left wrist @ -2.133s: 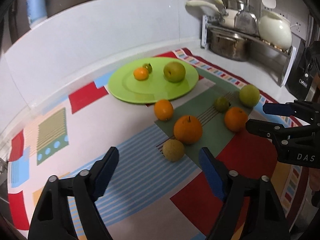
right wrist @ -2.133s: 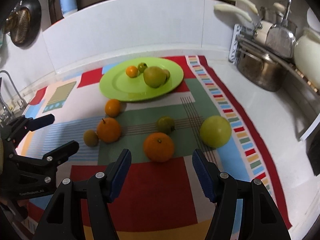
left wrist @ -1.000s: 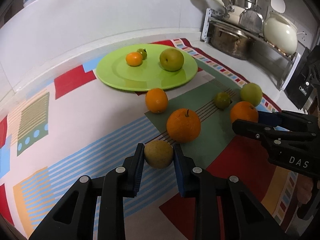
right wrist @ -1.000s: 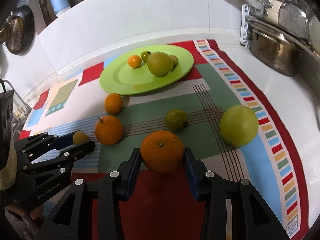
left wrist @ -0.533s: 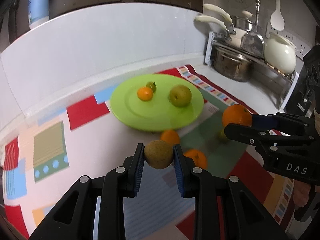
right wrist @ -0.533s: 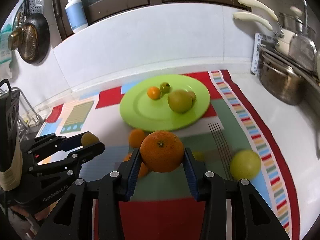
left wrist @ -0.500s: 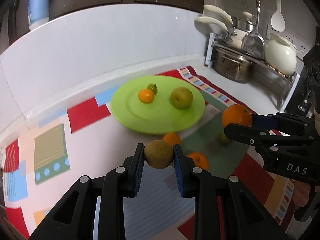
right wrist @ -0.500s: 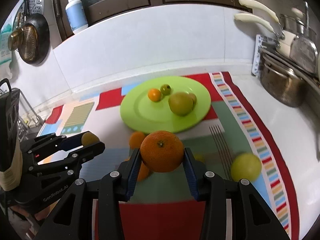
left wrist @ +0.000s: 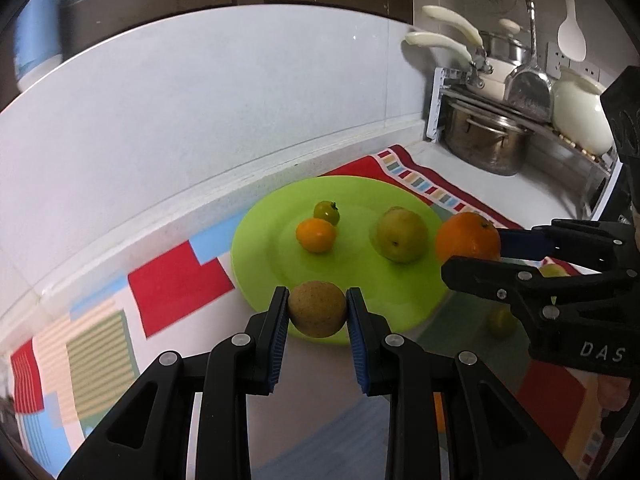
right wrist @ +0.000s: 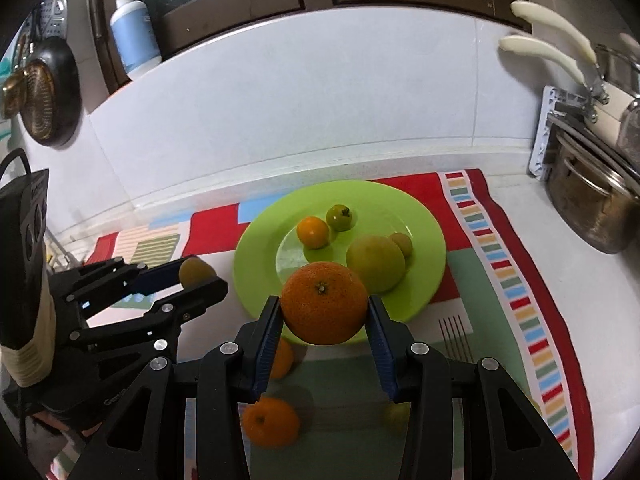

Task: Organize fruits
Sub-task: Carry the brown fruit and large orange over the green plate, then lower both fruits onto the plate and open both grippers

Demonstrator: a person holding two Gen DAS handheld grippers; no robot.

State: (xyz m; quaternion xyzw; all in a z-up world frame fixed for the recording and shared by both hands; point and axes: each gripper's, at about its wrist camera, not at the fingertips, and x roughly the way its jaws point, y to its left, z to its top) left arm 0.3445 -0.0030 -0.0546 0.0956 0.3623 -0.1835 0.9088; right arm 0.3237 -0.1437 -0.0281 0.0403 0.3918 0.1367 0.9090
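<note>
From the left wrist camera, the left gripper (left wrist: 318, 314) is clamped on a small round brown fruit (left wrist: 317, 314) with a rough, speckled skin, held in the air between the blue pads. Just beyond the jaws lies a green plate (left wrist: 264, 248) on a colourful patterned mat (left wrist: 176, 280). On the plate, ahead of the jaws, sit a small orange (left wrist: 315, 235), a tiny green tomato (left wrist: 326, 212) touching it from behind, and a yellow-green pear (left wrist: 401, 234) to the right. Further right, the right gripper (left wrist: 472, 254) reaches in sideways with a big orange (left wrist: 467, 241) squeezed in its jaws.

From the right wrist camera, the right gripper (right wrist: 324, 316) is closed on the big orange (right wrist: 324, 303), bright and dimpled with its stem end facing the camera, held over the plate's near edge (right wrist: 248, 264). Ahead of the jaws lie the pear (right wrist: 375, 263), the small orange (right wrist: 312, 232) and the tomato (right wrist: 340, 217). To the left, the left gripper (right wrist: 192, 280) carries the brown fruit (right wrist: 195, 271). Below the jaws, two more oranges (right wrist: 271, 420) rest on the mat (right wrist: 500, 280).
</note>
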